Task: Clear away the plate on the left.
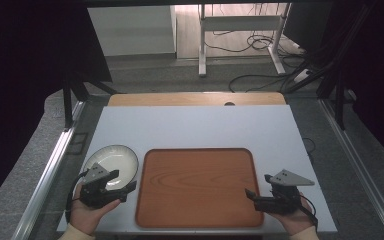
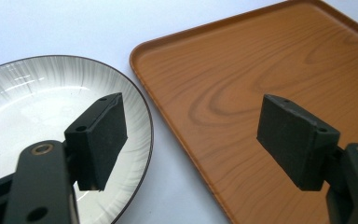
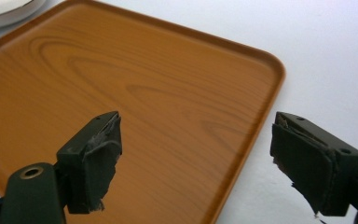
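Jaws of the left gripper [image 1: 111,185] stand spread wide and hold nothing, one hanging above the near rim of the white plate [image 1: 111,159], the other above the left edge of the wooden tray [image 1: 198,186], so the gap straddles the strip of table [image 1: 195,125] between them. That plate rests flat just left of the tray, its rim close beside the tray's edge without touching, as far as the left gripper view tells. The right gripper [image 1: 260,189] is likewise spread and empty, poised over the tray's near right corner. Both hands come in low from the near edge, each gripper angled inward toward the tray. This looks like the approach step, before any grasp. Next, the left gripper would likely need to shift left and dip so one jaw slips under the plate's rim, then close.
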A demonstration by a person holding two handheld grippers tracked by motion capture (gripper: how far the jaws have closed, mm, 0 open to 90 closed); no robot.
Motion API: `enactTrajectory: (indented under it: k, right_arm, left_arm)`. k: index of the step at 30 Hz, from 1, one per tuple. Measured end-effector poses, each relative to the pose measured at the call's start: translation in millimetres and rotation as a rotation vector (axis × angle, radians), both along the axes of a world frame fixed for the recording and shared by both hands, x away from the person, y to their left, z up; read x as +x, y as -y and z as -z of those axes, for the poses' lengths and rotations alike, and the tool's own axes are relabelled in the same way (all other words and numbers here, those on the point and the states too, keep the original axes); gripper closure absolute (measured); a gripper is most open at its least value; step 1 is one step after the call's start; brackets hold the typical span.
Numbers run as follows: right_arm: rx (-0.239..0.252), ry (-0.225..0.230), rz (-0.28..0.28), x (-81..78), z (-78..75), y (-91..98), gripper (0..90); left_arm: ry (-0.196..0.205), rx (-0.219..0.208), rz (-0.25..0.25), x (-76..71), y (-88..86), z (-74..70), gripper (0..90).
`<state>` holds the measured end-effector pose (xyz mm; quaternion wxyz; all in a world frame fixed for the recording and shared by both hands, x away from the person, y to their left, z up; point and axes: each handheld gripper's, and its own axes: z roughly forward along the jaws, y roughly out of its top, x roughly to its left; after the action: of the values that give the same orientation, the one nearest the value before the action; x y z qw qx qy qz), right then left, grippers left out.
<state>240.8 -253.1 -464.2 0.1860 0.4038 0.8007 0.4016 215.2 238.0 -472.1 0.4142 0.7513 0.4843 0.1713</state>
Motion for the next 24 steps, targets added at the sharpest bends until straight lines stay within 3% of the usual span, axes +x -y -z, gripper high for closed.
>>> enactTrajectory:
  k: [10, 19, 24]
  right_arm:
    - [0.007, -0.023, -0.027, 0.6, 4.1, 2.5, 18.0]
    - [0.015, -0.02, -0.013, -2.8, 2.4, 3.2, 18.2]
    - [0.015, -0.027, -0.015, -1.1, 3.6, 3.9, 18.2]
  left_arm:
    - [0.0, 0.013, 0.004, 1.9, 0.1, 2.1, 22.1]
    - [-0.002, 0.017, 0.027, -0.8, 2.8, 2.9, 21.9]
    - [-0.002, 0.014, 0.016, -0.5, 0.3, 2.3, 21.9]
